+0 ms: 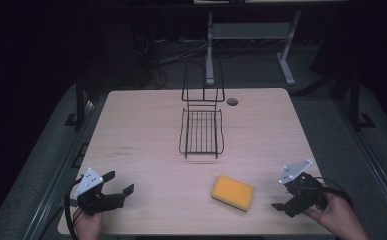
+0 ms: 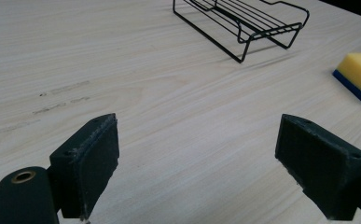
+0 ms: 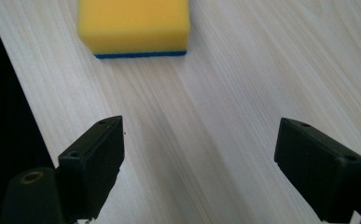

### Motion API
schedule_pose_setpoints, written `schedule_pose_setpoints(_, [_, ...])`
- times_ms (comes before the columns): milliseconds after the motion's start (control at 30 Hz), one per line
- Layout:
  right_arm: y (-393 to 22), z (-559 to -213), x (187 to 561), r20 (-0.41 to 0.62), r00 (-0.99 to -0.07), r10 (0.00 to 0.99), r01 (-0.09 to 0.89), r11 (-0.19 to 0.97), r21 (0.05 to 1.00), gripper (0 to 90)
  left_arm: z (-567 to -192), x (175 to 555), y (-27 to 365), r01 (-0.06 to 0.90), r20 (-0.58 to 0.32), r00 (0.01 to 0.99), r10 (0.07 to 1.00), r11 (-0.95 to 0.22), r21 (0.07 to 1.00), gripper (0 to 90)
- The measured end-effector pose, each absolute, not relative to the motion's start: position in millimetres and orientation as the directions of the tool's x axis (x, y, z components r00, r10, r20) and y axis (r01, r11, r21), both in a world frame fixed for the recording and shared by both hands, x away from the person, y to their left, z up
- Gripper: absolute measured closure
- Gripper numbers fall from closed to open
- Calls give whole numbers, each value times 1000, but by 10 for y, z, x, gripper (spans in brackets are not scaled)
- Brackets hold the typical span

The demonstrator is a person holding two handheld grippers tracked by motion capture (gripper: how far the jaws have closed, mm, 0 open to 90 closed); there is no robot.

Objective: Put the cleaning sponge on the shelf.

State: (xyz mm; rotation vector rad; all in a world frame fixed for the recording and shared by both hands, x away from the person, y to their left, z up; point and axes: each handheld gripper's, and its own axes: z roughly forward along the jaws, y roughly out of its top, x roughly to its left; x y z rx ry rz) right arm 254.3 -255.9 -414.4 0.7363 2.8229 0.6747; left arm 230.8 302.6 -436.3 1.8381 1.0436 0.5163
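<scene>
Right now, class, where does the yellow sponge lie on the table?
In the high view the sponge lies flat near the table's front edge, right of centre, between the wire rack and the right gripper.

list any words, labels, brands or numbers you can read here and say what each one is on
No text can be read in these pictures.
Faint dark marks on the table, left of the wire rack: too small and smudged to read, and possibly only scuffs.
The sponge, the left gripper and the right gripper show no lettering.
</scene>
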Motion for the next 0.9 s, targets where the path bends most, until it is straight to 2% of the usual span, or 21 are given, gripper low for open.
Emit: schedule_pose_setpoints(900, [-2225, -4142, 2577, -11, -907, 420, 373, 819, 436, 156, -4361, 2304, 3031, 441, -80, 547, 834, -206, 874, 128])
